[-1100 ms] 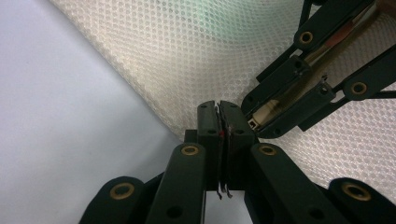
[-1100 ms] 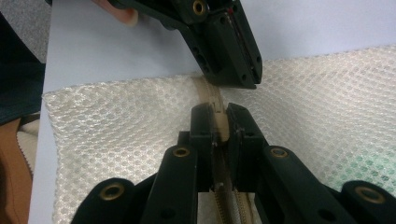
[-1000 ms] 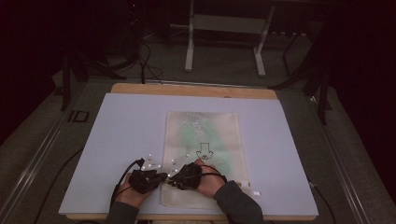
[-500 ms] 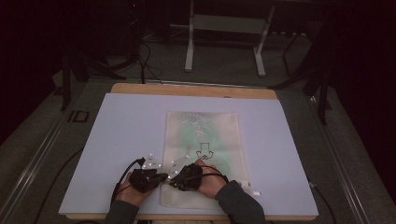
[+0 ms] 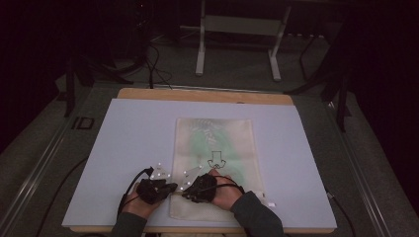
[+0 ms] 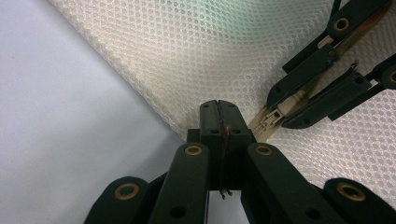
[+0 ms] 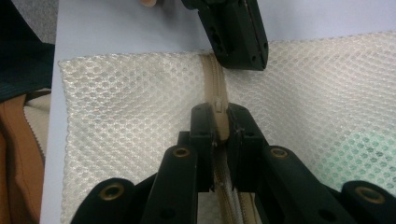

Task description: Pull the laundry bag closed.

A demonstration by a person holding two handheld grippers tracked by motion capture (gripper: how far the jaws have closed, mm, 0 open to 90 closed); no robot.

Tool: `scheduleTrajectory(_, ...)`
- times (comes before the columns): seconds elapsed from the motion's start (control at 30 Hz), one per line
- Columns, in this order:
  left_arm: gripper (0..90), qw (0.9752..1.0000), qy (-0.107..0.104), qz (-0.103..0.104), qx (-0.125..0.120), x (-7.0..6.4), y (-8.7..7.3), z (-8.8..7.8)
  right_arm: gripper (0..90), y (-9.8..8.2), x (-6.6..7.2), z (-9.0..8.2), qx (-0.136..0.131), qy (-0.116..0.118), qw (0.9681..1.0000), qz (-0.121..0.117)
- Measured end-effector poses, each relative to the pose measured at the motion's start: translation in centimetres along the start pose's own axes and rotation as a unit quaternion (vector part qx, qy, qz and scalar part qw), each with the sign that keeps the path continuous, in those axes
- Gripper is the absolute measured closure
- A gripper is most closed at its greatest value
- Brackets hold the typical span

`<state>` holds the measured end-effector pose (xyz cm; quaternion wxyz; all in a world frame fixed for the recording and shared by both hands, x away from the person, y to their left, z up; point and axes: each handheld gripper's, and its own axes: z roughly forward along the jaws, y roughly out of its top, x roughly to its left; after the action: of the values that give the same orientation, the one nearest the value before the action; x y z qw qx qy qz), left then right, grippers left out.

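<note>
A white mesh bag [image 5: 222,133] with something green inside lies flat on the pale table [image 5: 128,143], and a beige zipper [image 7: 214,77] runs along its near end. My left gripper [image 5: 172,188] [image 6: 218,109] is shut, pinching the bag's edge where the zipper ends. The left gripper [image 7: 236,32] also appears from the right gripper view, sitting over that zipper end. My right gripper [image 5: 187,193] [image 7: 219,119] is shut on the zipper's slider [image 6: 272,119], its jaws on either side of the zipper line. The two grippers point at each other, tips a short way apart.
The bag's far part bears a dark arrow-like mark [image 5: 216,160]. A wooden table edge [image 5: 202,95] runs along the back. Metal stand legs [image 5: 200,49] and cables [image 5: 153,64] are on the floor behind. A small white tag [image 5: 271,203] lies by the bag's near right corner.
</note>
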<state>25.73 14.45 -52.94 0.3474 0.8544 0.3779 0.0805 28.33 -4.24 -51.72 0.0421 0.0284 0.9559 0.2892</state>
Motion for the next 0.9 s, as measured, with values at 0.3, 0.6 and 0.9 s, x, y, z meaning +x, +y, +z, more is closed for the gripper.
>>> scheduleTrajectory(0.3,89.4,1.0,0.0,0.001,0.001,0.01,0.01,0.0,82.4,-0.38,0.17,-0.36,0.007,-0.003,1.0,-0.003)
scheduleTrajectory(0.6,89.3,1.0,0.0,0.002,0.001,0.0,0.02,0.0,82.3,-0.85,0.19,-0.66,0.008,-0.004,1.0,-0.001)
scheduleTrajectory(0.9,89.4,1.0,0.001,0.004,0.002,-0.04,0.01,-0.01,82.4,-0.88,0.38,-0.7,0.008,-0.008,0.9999,-0.002)
